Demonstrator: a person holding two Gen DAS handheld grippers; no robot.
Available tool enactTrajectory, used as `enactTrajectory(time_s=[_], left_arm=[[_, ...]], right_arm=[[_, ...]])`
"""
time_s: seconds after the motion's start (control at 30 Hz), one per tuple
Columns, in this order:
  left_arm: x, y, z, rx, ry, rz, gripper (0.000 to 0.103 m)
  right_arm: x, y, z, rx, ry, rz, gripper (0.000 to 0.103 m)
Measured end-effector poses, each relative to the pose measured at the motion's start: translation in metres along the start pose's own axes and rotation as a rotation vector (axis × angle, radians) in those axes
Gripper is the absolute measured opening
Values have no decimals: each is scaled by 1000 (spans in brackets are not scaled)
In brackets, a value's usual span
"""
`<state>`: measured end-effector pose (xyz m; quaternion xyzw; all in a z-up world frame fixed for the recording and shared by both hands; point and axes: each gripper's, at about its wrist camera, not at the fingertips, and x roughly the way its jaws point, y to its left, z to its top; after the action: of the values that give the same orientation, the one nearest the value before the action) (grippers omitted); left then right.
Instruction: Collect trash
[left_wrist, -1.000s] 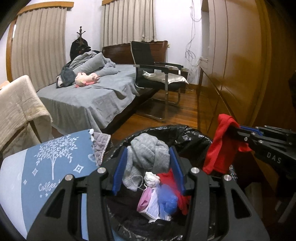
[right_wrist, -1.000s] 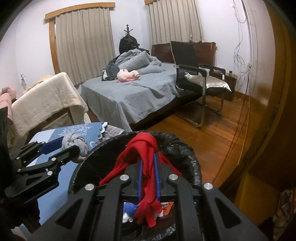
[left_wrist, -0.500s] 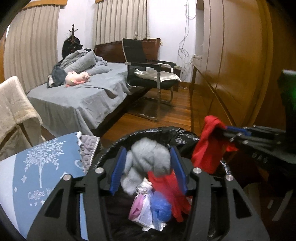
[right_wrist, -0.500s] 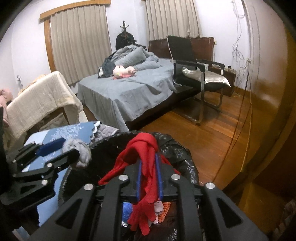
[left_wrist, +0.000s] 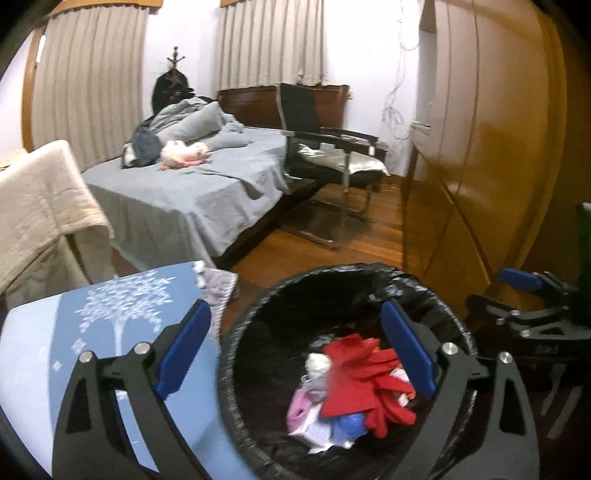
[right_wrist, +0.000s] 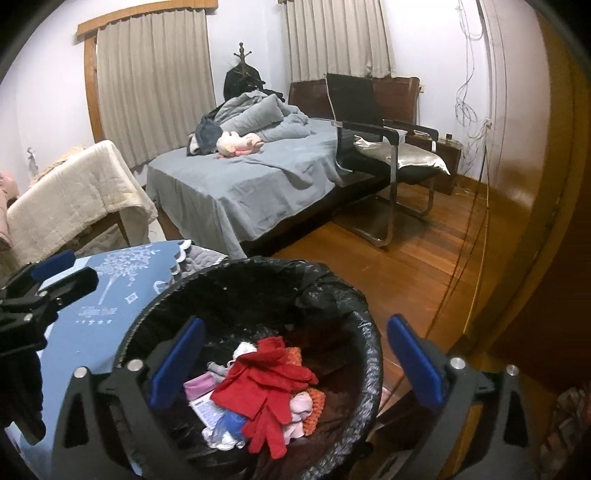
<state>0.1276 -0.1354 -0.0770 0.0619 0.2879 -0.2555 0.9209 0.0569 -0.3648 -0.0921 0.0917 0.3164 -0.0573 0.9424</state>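
A round bin lined with a black bag (left_wrist: 258, 306) (right_wrist: 369, 332) stands below both grippers. Inside lie red gloves (left_wrist: 365, 384) (right_wrist: 269, 384) on top of pink, white and blue scraps (left_wrist: 306, 410) (right_wrist: 218, 417). The grey cloth is not clearly visible in the bin. My left gripper (left_wrist: 295, 354) is open and empty above the bin's left side. My right gripper (right_wrist: 295, 369) is open and empty above the bin; it also shows at the right of the left wrist view (left_wrist: 532, 295). The left gripper also shows at the left of the right wrist view (right_wrist: 44, 284).
A blue cloth with a white tree print (left_wrist: 74, 332) (right_wrist: 96, 302) covers a surface left of the bin. A grey bed (right_wrist: 251, 181), a black chair (right_wrist: 376, 136) and a wooden wardrobe (left_wrist: 480, 147) stand beyond on the wooden floor (right_wrist: 424, 258).
Both grippers have opened. The grey cloth left my left gripper and the red gloves left my right gripper; the red gloves now lie in the bin.
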Motion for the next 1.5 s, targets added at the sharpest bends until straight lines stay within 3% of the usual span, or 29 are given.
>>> enactTrajectory(time_s=[0.57, 1.03, 1.5], left_arm=[[-80, 21, -8, -47, -42, 137, 97], [-125, 13, -6, -44, -101, 162, 97], [-136, 15, -4, -56, -114, 162, 97]], right_arm=[[-67, 41, 9, 28, 3, 103, 97], [-98, 70, 17, -21, -27, 140, 97], [-102, 78, 18, -38, -45, 142, 97]])
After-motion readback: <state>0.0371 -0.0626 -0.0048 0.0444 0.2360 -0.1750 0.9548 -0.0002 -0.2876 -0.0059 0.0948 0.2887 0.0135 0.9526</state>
